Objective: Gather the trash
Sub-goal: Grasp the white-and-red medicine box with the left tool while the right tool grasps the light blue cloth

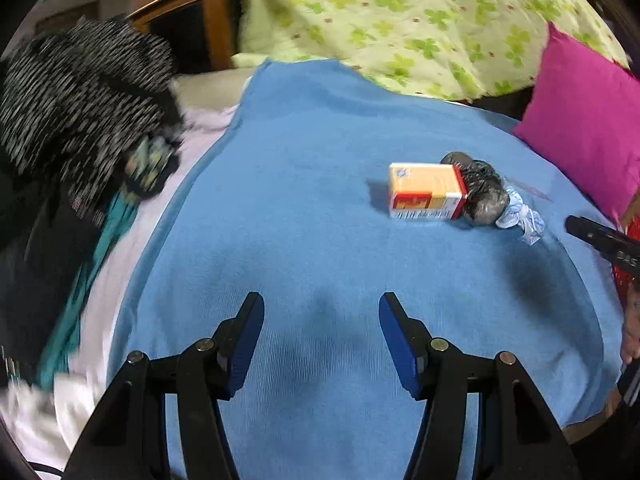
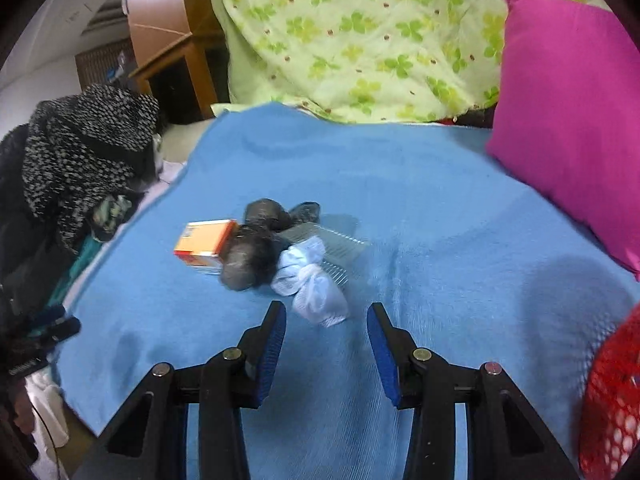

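A small heap of trash lies on the blue blanket [image 1: 320, 184]: an orange and white box [image 1: 426, 192], a crumpled grey plastic wad [image 1: 482, 194] and a knotted pale blue wad [image 1: 520, 218]. My left gripper [image 1: 321, 306] stands open over bare blanket, well short of the heap. In the right wrist view the box [image 2: 206, 244], the grey wad [image 2: 250, 258] and the pale blue wad [image 2: 312, 284] lie just beyond my right gripper [image 2: 327, 314]. It is open, and the pale wad's lower end sits at its fingertips without touching the pads. A clear plastic piece [image 2: 338, 242] lies behind the wads.
A pink pillow [image 2: 572, 120] leans at the right, with a green flowered quilt [image 2: 360, 40] behind. Dark speckled clothing [image 2: 80, 152] is piled at the left edge of the bed. A red mesh container [image 2: 612, 400] stands at the lower right. A wooden cabinet [image 2: 168, 40] stands at the back.
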`<action>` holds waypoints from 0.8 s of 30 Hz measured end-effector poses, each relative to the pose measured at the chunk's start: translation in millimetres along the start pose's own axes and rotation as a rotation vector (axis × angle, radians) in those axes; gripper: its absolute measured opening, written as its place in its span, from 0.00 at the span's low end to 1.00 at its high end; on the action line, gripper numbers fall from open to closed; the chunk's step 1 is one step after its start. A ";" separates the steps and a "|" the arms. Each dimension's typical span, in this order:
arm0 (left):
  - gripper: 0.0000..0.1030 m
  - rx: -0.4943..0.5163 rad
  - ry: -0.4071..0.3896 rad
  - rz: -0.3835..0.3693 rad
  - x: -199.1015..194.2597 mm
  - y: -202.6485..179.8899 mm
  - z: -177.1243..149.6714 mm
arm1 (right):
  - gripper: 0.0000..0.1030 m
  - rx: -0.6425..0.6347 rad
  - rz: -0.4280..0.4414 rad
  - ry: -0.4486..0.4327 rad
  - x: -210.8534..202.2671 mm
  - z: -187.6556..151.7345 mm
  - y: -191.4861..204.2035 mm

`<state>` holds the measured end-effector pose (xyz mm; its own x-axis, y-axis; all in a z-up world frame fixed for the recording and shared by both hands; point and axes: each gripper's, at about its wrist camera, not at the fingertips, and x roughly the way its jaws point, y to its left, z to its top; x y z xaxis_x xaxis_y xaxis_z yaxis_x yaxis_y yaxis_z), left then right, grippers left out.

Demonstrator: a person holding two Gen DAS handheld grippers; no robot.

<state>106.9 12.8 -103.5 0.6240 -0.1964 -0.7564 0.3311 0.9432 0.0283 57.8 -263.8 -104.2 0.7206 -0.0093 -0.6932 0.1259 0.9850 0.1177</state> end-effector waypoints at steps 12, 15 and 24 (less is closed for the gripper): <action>0.69 0.433 -0.042 -0.309 76.7 -57.6 94.9 | 0.45 -0.024 0.074 0.063 66.2 21.1 -5.0; 0.69 0.473 -0.024 -0.356 92.6 -61.6 106.6 | 0.45 -0.032 0.091 0.071 67.6 22.8 -2.9; 0.72 0.580 0.075 -0.526 128.8 -75.8 113.6 | 0.46 -0.050 0.149 0.090 68.4 25.1 1.0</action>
<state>242.5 -114.4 -128.9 0.2402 -0.5396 -0.8069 0.8993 0.4367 -0.0243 124.4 -267.8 -133.7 0.6646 0.1502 -0.7320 -0.0133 0.9818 0.1894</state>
